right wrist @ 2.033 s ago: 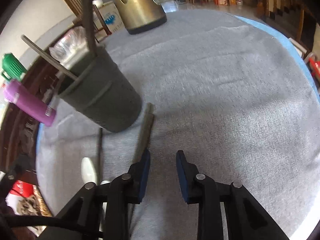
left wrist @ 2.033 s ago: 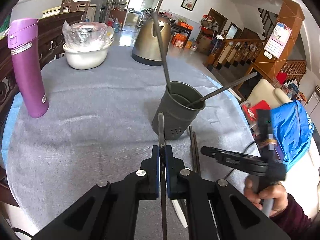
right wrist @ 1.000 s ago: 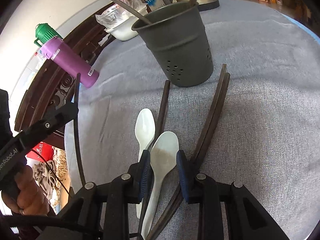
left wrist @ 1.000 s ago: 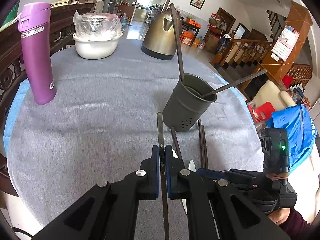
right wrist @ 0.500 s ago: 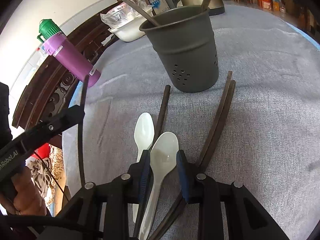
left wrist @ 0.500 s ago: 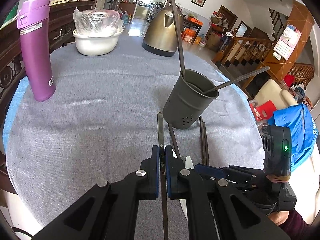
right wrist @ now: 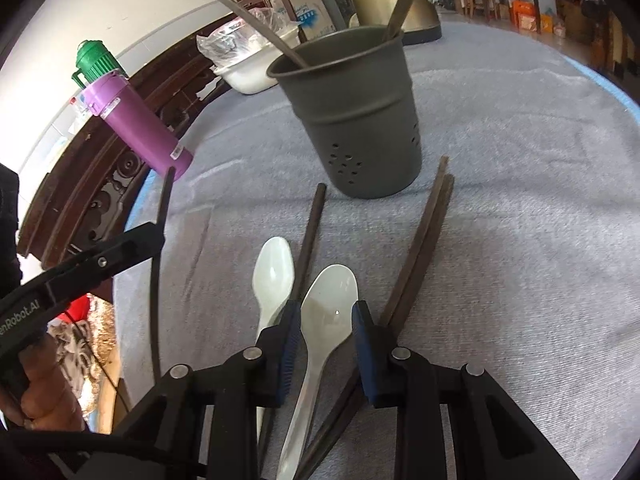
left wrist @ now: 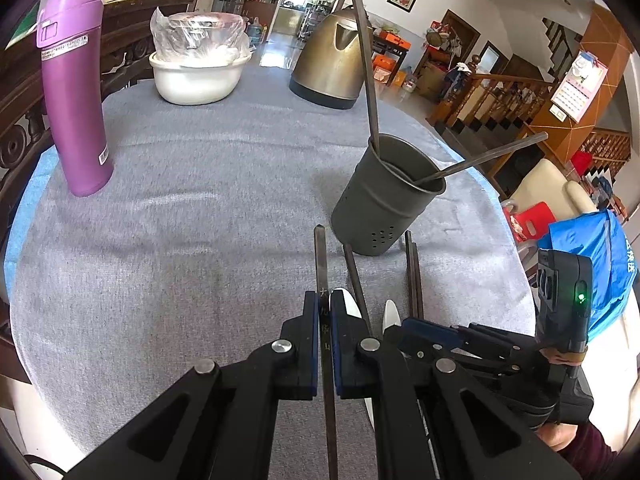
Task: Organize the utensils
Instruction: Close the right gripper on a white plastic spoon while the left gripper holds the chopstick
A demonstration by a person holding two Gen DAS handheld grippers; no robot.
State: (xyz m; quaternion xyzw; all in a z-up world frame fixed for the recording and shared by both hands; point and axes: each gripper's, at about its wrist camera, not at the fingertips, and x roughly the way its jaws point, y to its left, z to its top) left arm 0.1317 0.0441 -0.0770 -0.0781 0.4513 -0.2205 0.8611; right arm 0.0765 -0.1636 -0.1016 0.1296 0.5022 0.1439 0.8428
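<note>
While your left gripper [left wrist: 326, 320] was clamped tight on a single dark chopstick [left wrist: 320, 256], held above the grey cloth [left wrist: 180, 248] and pointing toward the utensil holder [left wrist: 386, 208], your right gripper [right wrist: 326, 314] sat low over the larger white spoon [right wrist: 330, 300]. Its jaws stood partly apart on either side of the spoon's bowl, and I could not tell whether the pads were touching it. The holder stood upright just beyond, already carrying two chopsticks. On the cloth in front of it lay a smaller white spoon [right wrist: 274, 268], one loose chopstick [right wrist: 310, 236] between the spoons, and a pair of chopsticks [right wrist: 424, 236] to the right.

The risks, as I judged them: the spoon's bowl was smooth and curved, so a squeeze there could have popped it out forward. The right-hand finger [right wrist: 362, 328] sat just beside the pair, and closing might have caught or dragged them. The loose chopstick ran close under the left finger, so it could have been nipped together with the spoon. Your left-hand chopstick projected well ahead and could have knocked the holder on the way in.
</note>
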